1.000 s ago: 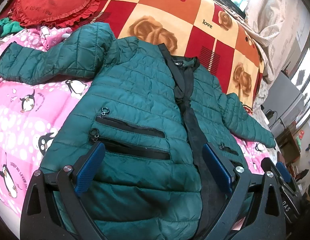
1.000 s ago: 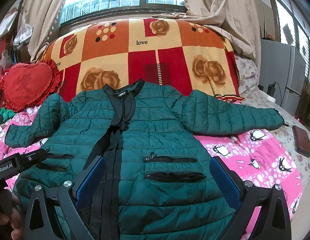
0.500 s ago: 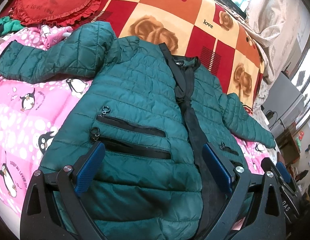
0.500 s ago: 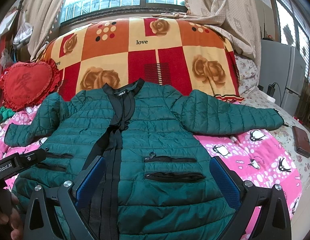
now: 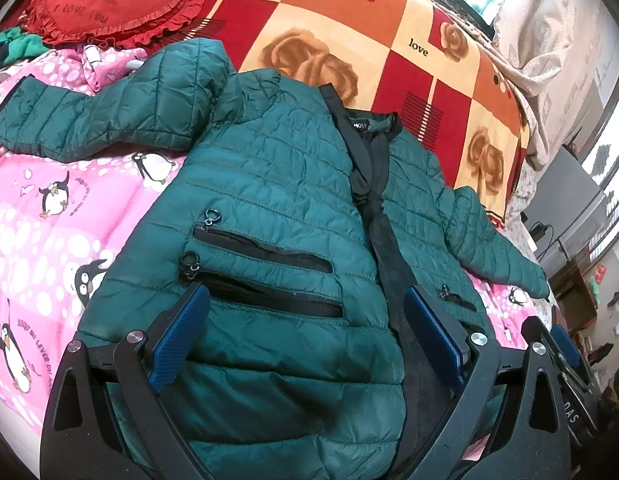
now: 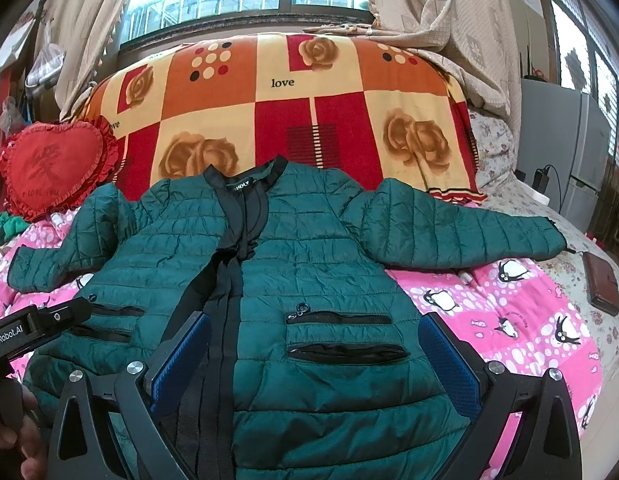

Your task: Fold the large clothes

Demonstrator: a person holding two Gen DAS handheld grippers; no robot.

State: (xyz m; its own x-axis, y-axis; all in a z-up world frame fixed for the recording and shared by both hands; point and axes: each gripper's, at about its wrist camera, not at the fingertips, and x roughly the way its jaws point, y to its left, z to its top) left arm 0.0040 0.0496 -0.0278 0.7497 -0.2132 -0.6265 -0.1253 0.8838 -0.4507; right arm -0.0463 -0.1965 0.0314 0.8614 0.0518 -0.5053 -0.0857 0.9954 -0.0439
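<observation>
Right wrist view shows both my claws, right claw (image 6: 313, 356) and left claw (image 5: 305, 334), gaping wide and empty over the dark green quilted puffer jacket (image 6: 309, 264), whose slippery padding may spring any fold open.

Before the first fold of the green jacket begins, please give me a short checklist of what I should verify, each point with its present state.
1. Jacket lies flat, front side up, on the pink penguin blanket: ok.
2. Both sleeves spread outward, left sleeve and right sleeve: ok.
3. Left gripper open and holding nothing: ok.
4. Right gripper open and holding nothing: ok.
5. Front closure fastened: cannot tell; the black placket lies together, but the collar gapes.
6. Fold area free of loose items: not ok; a brown wallet lies near the right cuff.
</observation>
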